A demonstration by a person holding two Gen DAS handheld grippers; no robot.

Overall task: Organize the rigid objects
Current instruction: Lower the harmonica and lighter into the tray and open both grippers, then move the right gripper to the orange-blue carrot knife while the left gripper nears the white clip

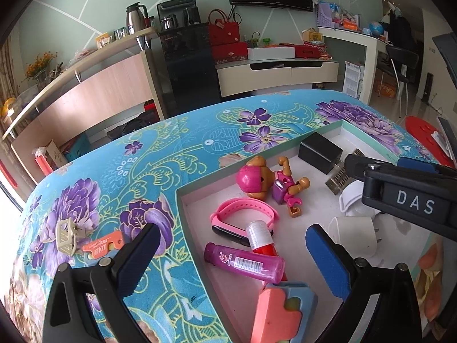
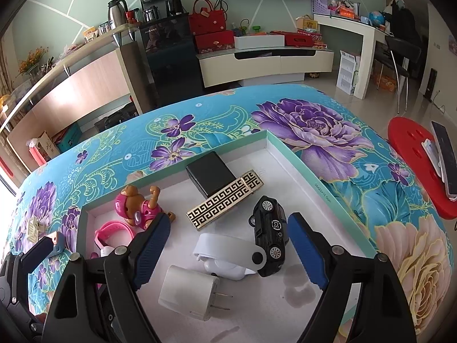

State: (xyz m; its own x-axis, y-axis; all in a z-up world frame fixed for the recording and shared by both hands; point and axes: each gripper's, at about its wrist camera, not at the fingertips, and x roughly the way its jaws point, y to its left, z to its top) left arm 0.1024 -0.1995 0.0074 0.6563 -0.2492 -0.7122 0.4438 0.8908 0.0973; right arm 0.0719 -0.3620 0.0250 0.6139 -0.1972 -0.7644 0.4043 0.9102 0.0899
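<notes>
A table under a glossy turquoise cloth (image 2: 328,131) printed with purple peonies carries a shallow rectangular cardboard box (image 2: 288,145), mint-edged outside and plain white inside, set toward the table's right half.

Inside the box, near its far edge, lies a matte black block (image 2: 210,175). A flat gold bar with a black key-fret pattern (image 2: 224,204) leans against it, its long axis slanting from the near left up toward the far right corner. A black toy car (image 2: 270,235) sits near the right wall, lengthwise front to back. Beside it rests a smooth white curved piece (image 2: 228,253), its shape hard to make out, and a white plug adapter (image 2: 187,293) whose two prongs point right.

Toward the box's left wall lie a plastic pup figure in pink (image 1: 267,184), a pink rubbery wristband (image 1: 242,215), a translucent magenta tube (image 1: 244,265) lying left to right, a red-and-white tube (image 1: 261,238) partly over it, and a pink and blue foam piece (image 1: 285,308) cut off at the frame's bottom.

On the cloth beyond the left wall lie a cream hair claw (image 1: 66,235) and an orange tag (image 1: 104,247).

The left gripper (image 1: 231,260) is spread wide and empty over the left wall. The right gripper (image 2: 228,254) is likewise spread wide, empty, above the white piece.
</notes>
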